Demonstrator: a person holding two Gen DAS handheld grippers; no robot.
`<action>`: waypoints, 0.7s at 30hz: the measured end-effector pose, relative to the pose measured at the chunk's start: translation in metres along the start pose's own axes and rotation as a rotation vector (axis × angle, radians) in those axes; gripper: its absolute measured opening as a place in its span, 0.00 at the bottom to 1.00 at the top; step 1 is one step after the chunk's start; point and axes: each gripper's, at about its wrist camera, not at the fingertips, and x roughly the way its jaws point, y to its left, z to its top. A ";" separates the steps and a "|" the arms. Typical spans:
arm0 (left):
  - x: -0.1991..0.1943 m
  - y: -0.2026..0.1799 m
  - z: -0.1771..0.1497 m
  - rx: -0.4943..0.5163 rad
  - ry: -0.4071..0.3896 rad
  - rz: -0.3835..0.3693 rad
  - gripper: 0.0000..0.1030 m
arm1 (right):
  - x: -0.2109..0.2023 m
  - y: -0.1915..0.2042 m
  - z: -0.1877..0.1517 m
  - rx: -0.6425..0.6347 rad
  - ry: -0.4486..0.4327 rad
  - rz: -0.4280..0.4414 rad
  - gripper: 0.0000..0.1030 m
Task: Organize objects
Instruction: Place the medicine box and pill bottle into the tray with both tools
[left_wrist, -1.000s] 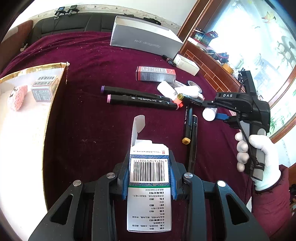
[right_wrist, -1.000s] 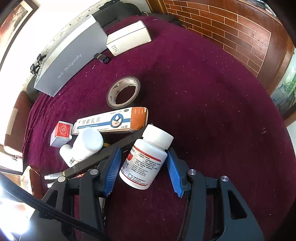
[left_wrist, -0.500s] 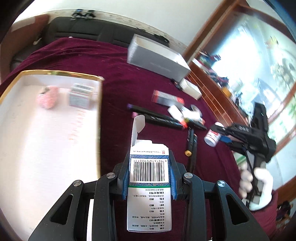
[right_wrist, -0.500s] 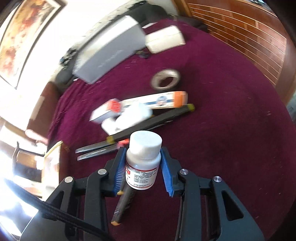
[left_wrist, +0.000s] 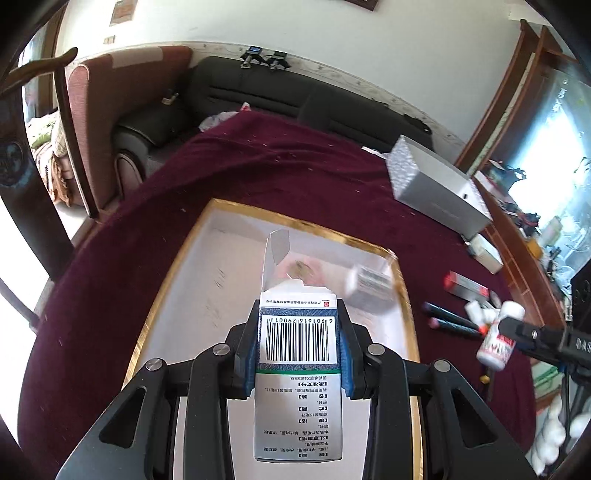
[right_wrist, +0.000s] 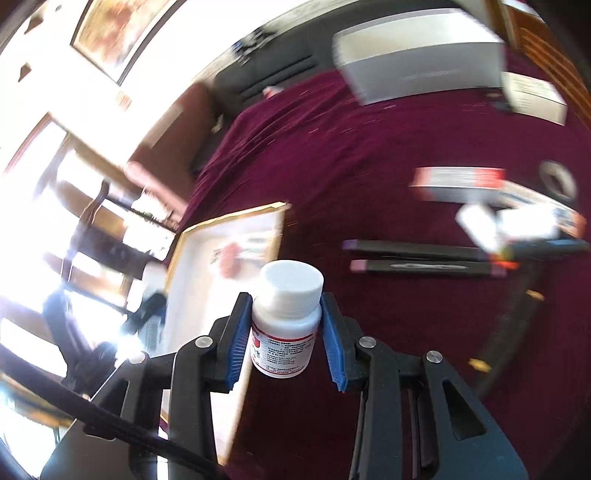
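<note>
Left gripper clamped the medicine carton, flap at 12 o'clock; right gripper pinched the pill bottle below its cap.

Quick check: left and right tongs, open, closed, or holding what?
Left tongs: closed on the medicine carton.
Right tongs: closed on the white pill bottle.

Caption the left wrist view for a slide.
Left tool holds an open-flapped medicine box above the gold-rimmed tray.
</note>
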 end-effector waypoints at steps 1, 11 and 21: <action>0.005 0.003 0.005 0.000 0.005 0.008 0.28 | 0.011 0.010 0.001 -0.017 0.017 0.005 0.34; 0.077 0.021 0.034 -0.016 0.136 0.049 0.28 | 0.120 0.069 -0.003 -0.121 0.215 -0.020 0.34; 0.092 0.035 0.038 -0.045 0.147 0.051 0.29 | 0.164 0.072 0.006 -0.116 0.269 -0.070 0.34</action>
